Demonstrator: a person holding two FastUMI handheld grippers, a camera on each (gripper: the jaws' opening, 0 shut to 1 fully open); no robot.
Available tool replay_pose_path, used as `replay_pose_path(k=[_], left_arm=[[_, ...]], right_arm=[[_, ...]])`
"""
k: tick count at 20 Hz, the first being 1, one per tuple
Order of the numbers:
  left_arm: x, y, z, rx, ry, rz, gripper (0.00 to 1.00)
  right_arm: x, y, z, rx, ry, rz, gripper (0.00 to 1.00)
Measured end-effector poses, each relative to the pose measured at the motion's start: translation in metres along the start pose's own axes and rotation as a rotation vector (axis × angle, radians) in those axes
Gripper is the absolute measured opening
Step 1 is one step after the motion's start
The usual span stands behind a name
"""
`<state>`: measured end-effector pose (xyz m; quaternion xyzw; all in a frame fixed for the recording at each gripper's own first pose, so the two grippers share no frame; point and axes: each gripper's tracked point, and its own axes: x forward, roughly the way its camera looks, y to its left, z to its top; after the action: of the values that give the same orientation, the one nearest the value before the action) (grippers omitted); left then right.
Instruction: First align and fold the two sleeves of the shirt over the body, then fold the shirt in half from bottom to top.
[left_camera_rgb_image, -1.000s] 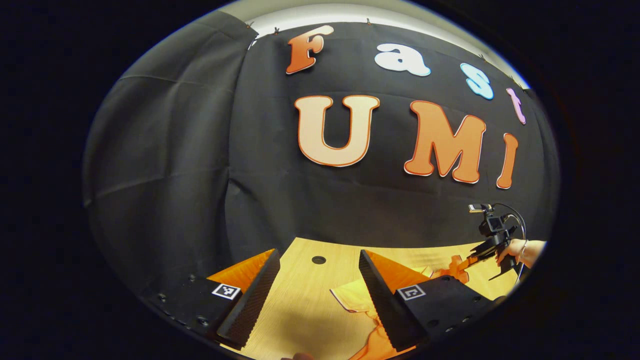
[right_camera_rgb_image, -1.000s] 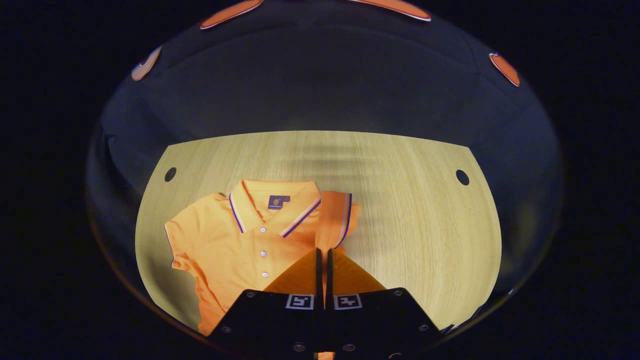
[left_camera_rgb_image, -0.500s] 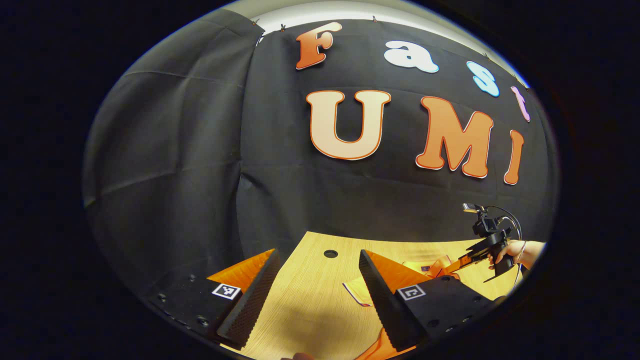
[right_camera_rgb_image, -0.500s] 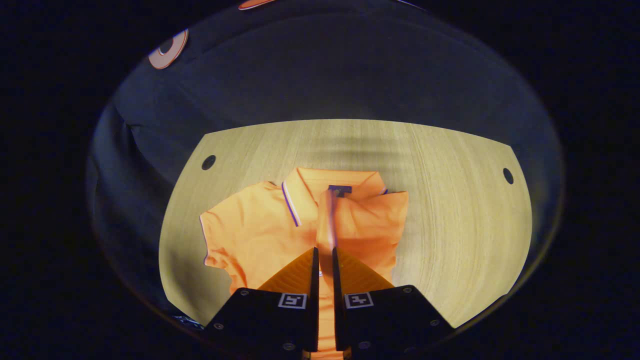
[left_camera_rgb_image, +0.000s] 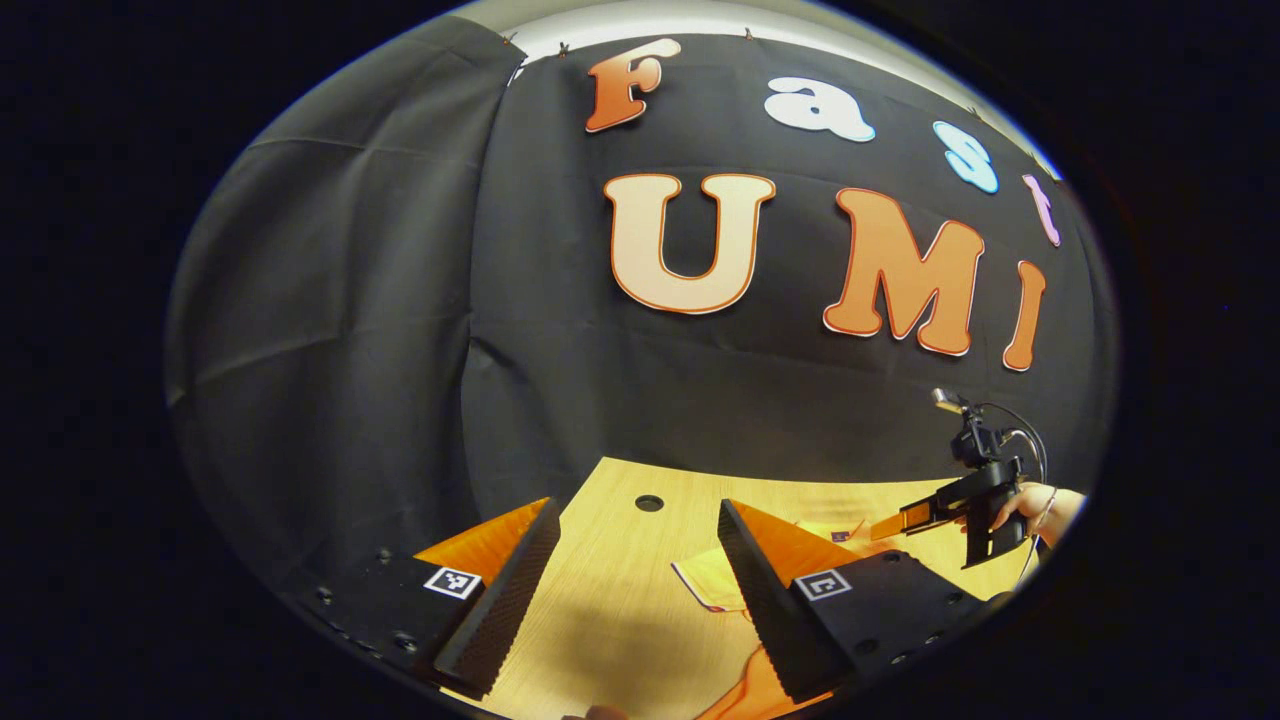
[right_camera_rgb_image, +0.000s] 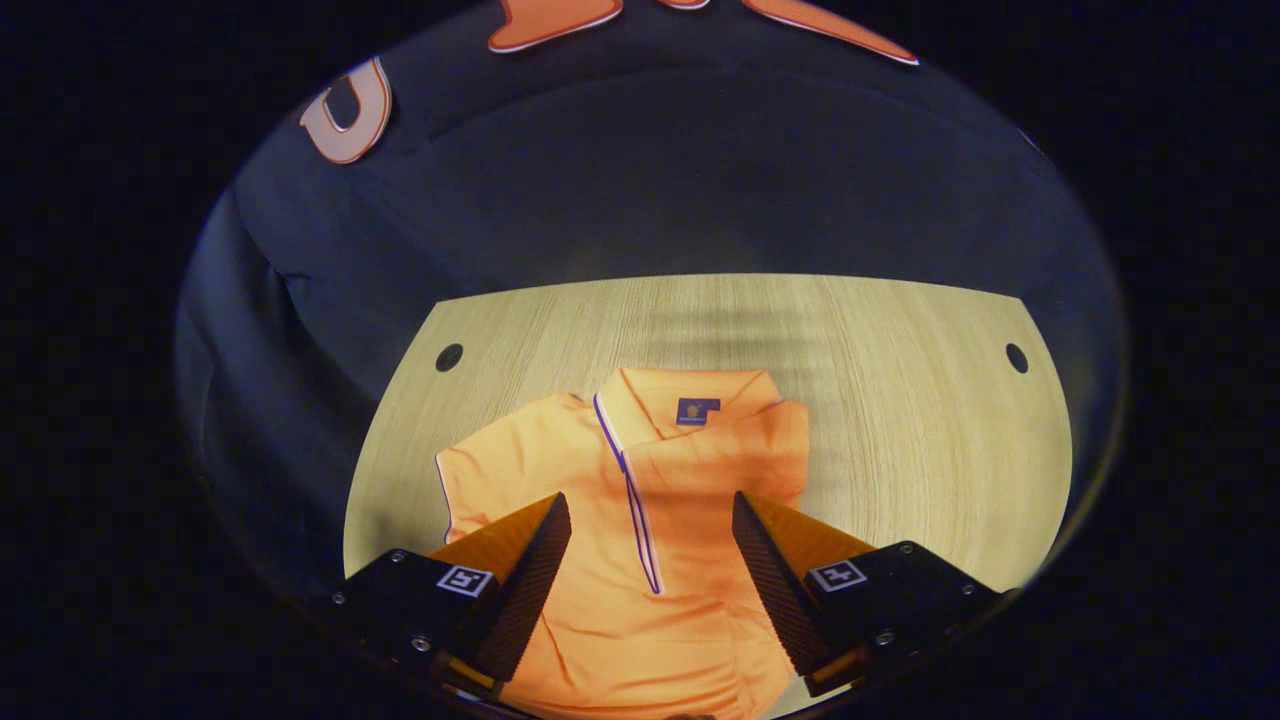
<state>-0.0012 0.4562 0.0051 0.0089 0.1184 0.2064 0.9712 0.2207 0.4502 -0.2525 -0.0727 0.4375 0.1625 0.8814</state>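
Firstly, left gripper view: left gripper (left_camera_rgb_image: 635, 570) wide open, holding nothing, above table (left_camera_rgb_image: 620, 620); shirt (left_camera_rgb_image: 712, 582) edge near its right finger. Right gripper view: right gripper (right_camera_rgb_image: 650, 560) spread, empty, over the shirt (right_camera_rgb_image: 640, 600) (one sleeve (right_camera_rgb_image: 745, 460) folded across body), on the table (right_camera_rgb_image: 900, 400).

Black cloth wall (left_camera_rgb_image: 330, 330) hangs in folds behind a light wood-grain table (right_camera_rgb_image: 900, 420). Two round holes (right_camera_rgb_image: 449, 357) sit near the table's far corners.
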Motion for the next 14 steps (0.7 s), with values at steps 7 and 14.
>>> replay_pose_path(k=[7,14], left_arm=[[0.016,-0.032,0.003,-0.009,0.018,-0.051,0.98],[0.075,-0.067,-0.029,-0.072,0.192,-0.133,0.98]], right_arm=[[-0.067,-0.033,0.04,0.015,-0.22,-0.069,0.99],[-0.132,-0.066,0.058,-0.07,-0.422,-0.104,0.99]])
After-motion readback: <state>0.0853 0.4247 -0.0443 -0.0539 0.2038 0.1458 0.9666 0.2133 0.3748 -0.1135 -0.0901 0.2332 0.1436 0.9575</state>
